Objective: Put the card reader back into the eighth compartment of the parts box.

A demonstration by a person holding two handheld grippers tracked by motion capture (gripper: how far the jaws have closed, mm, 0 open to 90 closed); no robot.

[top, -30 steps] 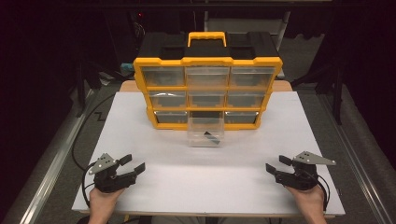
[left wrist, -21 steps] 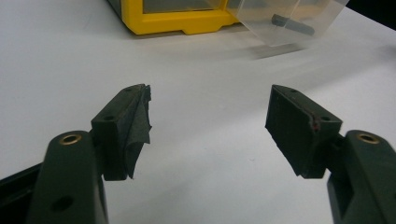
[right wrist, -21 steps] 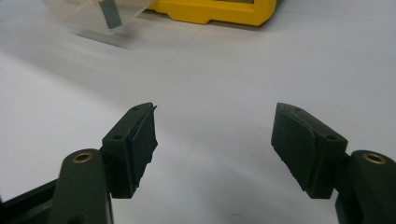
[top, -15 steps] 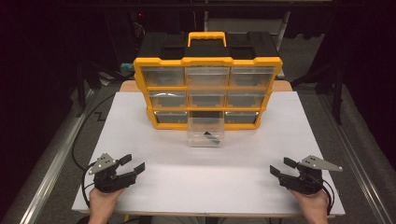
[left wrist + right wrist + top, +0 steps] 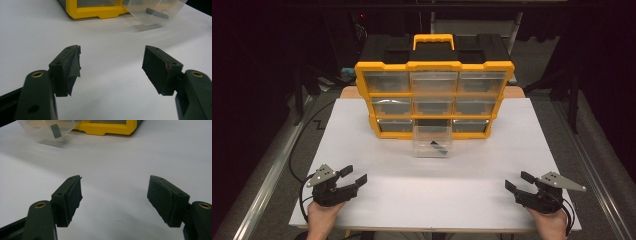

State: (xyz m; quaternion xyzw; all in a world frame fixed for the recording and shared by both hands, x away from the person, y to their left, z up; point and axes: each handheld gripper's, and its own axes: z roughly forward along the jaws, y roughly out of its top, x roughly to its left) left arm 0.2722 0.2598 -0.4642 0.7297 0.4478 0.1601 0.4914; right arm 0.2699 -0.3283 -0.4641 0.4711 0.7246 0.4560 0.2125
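A yellow and black organiser (image 5: 434, 95) with clear drawers stands at the back of the white table (image 5: 432, 190). Its bottom middle drawer (image 5: 432, 142) is pulled out onto the table, and a small dark part (image 5: 440, 148) lies inside it. That drawer (image 5: 152, 11) with its dark part (image 5: 156, 13) appears at the top of the left gripper view, and the drawer (image 5: 47, 130) at the top left of the right gripper view. My left gripper (image 5: 353, 175) rests open near the front left corner, nothing between its pads. My right gripper (image 5: 519, 181) sits open at the front right; its jaws have just been opening, with nothing between them.
The organiser's yellow base (image 5: 97, 11) lies ahead of the left gripper, and the same base (image 5: 105, 128) ahead of the right. Metal rails (image 5: 267, 175) run along both sides of the table. Dark floor and stands surround it.
My right gripper has shifted slightly toward the front right of the table and its jaws stand a little wider. The left gripper has not moved.
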